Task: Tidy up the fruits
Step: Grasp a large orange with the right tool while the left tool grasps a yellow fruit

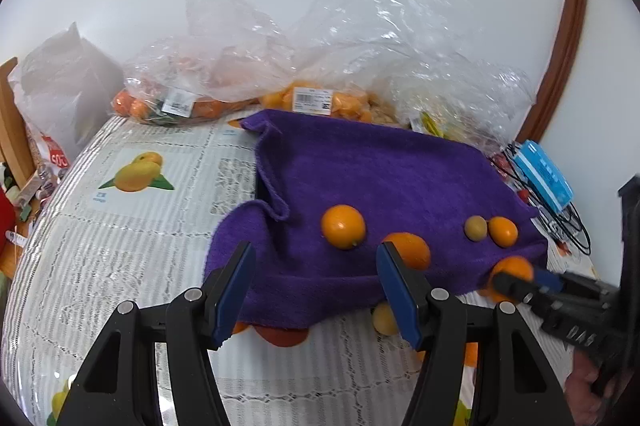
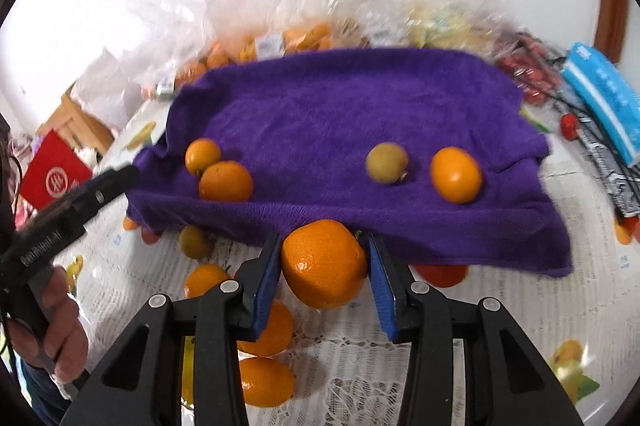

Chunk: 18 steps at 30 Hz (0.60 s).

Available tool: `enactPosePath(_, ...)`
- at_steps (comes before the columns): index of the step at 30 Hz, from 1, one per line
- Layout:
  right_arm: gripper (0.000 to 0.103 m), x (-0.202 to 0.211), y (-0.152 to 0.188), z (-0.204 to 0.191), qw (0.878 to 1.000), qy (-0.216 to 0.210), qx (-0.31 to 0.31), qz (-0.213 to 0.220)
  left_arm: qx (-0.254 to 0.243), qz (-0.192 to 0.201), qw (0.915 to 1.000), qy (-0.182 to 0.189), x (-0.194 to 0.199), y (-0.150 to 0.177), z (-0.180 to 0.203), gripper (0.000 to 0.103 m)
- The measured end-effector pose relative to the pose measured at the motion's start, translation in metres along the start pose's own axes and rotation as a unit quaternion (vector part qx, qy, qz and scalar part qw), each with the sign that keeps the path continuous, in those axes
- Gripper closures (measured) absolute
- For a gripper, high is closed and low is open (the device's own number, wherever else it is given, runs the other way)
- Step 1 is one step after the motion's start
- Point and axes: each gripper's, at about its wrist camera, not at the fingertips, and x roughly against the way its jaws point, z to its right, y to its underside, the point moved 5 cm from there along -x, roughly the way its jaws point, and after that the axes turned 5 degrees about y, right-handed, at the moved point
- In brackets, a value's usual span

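Near the front edge of the purple towel (image 2: 360, 113), the right gripper (image 2: 324, 278) grasps a large orange (image 2: 324, 262) between its blue pads, holding it just above the lace tablecloth (image 2: 360, 378), apparently lifted so it can be carried up onto the cloth with the others. On the towel lie four fruits: two oranges touching each other at the left (image 2: 226, 181), and at the right a greenish-yellow fruit (image 2: 387, 162) just beside a smaller orange (image 2: 456, 174). This spacing suggests the towel serves as the sorting surface, soft enough to stop round fruit from rolling. More oranges (image 2: 264, 382) and a small yellowish fruit (image 2: 195, 241) wait on the tablecloth near the camera, some half tucked under the towel's hem. The left gripper (image 1: 316, 286) hovers over the towel's near left corner with its fingers spread wide and nothing between them, probably ready to steady the cloth or take the next fruit. Clear plastic bags (image 1: 360, 37) holding more fruit stand at the far side against the wall, and a blue box (image 1: 544, 177) lies at the far right.
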Motion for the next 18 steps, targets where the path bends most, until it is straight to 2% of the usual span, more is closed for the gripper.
enactPosePath(5, 0.061, 0.022, -0.002, 0.016, 0.999, 0.002, -0.019, 0.027, -0.018, -0.018, 0.9996, 0.014, -0.007, 0.007, 0.012, 0.042)
enactPosePath(9, 0.061, 0.033, 0.005, 0.03, 0.998, 0.046, -0.002, 0.044, -0.048, -0.019, 0.9986, 0.012, -0.008, 0.013, 0.023, 0.043)
enactPosePath(18, 0.061, 0.034, 0.032, 0.053, 0.997, 0.071, 0.017, 0.034, -0.097, -0.024, 0.9942, 0.041, -0.004, 0.026, 0.046, 0.051)
